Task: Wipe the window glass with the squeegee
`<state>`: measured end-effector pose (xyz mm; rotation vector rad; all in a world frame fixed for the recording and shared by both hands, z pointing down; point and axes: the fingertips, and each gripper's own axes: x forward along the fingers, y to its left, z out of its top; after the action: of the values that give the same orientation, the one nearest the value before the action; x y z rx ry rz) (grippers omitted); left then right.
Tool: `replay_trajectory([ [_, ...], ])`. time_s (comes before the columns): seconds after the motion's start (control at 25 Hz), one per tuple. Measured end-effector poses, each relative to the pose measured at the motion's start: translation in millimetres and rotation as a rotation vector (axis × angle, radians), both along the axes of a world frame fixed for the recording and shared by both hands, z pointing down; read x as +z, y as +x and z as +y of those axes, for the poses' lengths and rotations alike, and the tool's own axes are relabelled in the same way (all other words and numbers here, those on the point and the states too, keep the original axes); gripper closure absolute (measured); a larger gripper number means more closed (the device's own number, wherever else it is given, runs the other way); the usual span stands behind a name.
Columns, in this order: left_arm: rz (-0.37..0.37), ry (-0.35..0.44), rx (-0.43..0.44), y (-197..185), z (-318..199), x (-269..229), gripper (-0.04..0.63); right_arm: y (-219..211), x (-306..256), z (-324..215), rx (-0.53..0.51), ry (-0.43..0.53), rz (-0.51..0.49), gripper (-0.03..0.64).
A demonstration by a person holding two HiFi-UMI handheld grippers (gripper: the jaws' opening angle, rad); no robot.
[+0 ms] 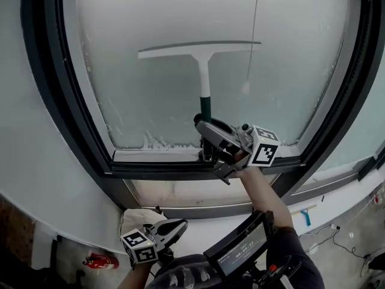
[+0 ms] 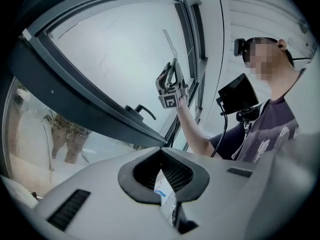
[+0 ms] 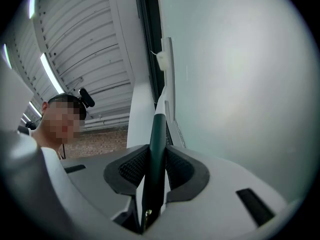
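- The squeegee (image 1: 204, 71) lies against the window glass (image 1: 138, 95). Its white blade runs level across the upper middle of the pane, and its neck points straight down towards the bottom edge.
- The right gripper (image 1: 209, 127) is clamped on the squeegee's dark green handle (image 1: 206, 106), just above the bottom rail of the window frame (image 1: 71, 110). In the right gripper view the handle runs up between the two ribbed pads, which press it from either side.
- The left gripper (image 1: 175, 227) hangs low, well below the sill and apart from the glass. Its jaws are drawn narrow, tips nearly meeting, with nothing between them (only a sliver of background shows through the gap).
- The pane looks misted all over, and a ragged line of white foam (image 1: 157, 142) sits along its bottom edge, left of the handle.
- A thin cord (image 1: 255, 17) hangs down the right part of the glass. It ends in a small pull (image 1: 245, 88) level with the squeegee's neck.
- Below the sill, a white bag (image 1: 137, 217) sits beside the left gripper.
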<state>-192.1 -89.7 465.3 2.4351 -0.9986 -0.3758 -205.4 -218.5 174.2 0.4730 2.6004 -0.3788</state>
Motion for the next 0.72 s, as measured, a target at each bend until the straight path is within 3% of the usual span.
replay_trajectory([
  [0.32, -0.004, 0.006, -0.046, 25.5, -12.7, -7.0, 0.591, 9.4, -64.7, -20.2, -0.034, 0.007, -0.064, 0.520],
  [0.72, -0.005, -0.009, -0.065, 4.8, -10.3, -6.0, 0.591, 10.1, -100.8, -48.2, 0.012, -0.045, -0.111, 0.520],
])
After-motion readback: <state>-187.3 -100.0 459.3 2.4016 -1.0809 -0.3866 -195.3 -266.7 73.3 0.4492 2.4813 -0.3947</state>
